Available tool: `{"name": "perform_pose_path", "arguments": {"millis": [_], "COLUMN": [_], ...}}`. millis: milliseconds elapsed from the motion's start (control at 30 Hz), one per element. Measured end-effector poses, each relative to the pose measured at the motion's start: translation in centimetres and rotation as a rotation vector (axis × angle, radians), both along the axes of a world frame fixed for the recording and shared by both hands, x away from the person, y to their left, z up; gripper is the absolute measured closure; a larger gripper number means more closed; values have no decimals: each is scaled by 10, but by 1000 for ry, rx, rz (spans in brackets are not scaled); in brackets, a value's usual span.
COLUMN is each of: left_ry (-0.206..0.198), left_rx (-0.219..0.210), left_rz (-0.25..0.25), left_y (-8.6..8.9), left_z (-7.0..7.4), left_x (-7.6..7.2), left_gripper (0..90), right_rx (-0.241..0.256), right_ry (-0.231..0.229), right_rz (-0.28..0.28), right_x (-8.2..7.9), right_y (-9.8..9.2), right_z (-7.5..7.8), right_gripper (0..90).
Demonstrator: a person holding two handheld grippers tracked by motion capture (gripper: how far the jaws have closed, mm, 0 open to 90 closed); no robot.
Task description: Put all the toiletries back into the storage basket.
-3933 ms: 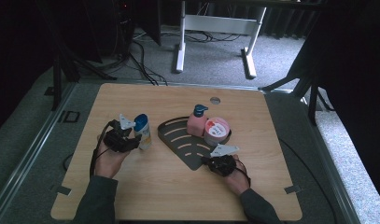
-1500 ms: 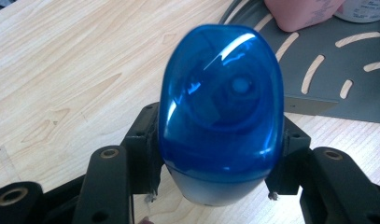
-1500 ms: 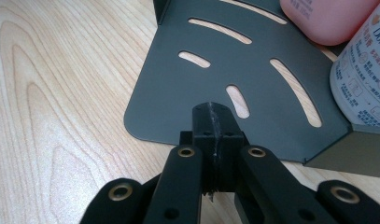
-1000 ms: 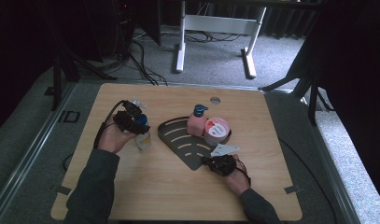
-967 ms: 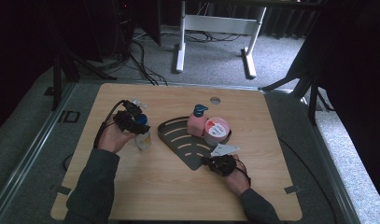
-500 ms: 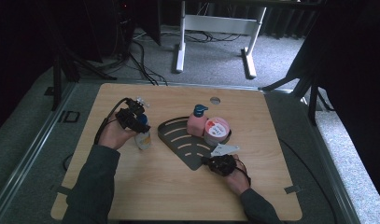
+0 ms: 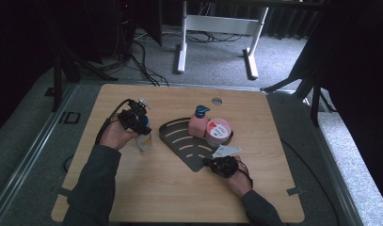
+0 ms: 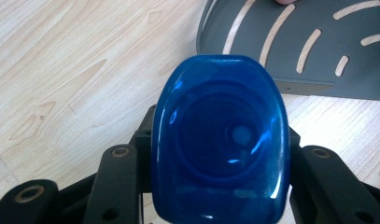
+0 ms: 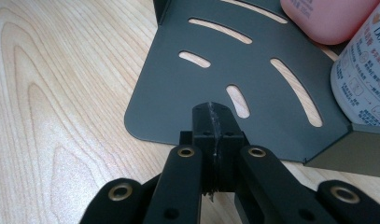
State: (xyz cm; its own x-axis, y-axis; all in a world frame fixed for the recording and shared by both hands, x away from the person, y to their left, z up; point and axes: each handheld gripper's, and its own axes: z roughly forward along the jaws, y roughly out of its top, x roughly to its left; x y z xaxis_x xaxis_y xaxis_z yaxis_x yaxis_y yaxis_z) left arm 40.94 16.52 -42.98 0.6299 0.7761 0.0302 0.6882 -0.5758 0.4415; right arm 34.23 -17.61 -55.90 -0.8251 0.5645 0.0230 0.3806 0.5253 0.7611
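Work looks about two-thirds done: one pink pump bottle [image 7: 197, 126] and one white tub [image 7: 218, 133] stand on the slotted tray [image 7: 179, 141], while the left tool [image 7: 138, 123] clamps one blue-capped bottle [image 8: 220, 140] just short of it; the right tool [image 9: 214, 123], jaws closed and empty, pins the tray's near edge.

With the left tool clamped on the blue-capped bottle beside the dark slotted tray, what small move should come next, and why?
Probably carry the bottle rightward onto the tray. The left tool is shut on its blue cap, the tray's near slotted part is bare, and the right tool rests shut at the tray's edge, seemingly steadying it.
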Motion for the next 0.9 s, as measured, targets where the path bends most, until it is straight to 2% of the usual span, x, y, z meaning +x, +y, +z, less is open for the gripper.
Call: {"name": "perform_pose_path", "arguments": {"millis": [167,367,567,767,900], "left_ry": [5,37,46,77,87], "left_rx": [3,7,25,60,64], "left_rz": [23,55,28,10,14], "left_y": [-1,-2,-3,-5,-6], "left_z": [0,2,1,-9,-13], "left_x": [-1,0,2,5,6], "left_gripper": [536,541,530,513,513], "right_rx": [0,0,0,0,0], "right_ry": [0,1,0,1,2], "right_rz": [0,0,0,0,0], "right_x": [0,0,0,0,0], "right_y": [0,0,0,0,0], "right_z": [0,0,0,0,0], "right_gripper": [900,900,900,900,900]}}
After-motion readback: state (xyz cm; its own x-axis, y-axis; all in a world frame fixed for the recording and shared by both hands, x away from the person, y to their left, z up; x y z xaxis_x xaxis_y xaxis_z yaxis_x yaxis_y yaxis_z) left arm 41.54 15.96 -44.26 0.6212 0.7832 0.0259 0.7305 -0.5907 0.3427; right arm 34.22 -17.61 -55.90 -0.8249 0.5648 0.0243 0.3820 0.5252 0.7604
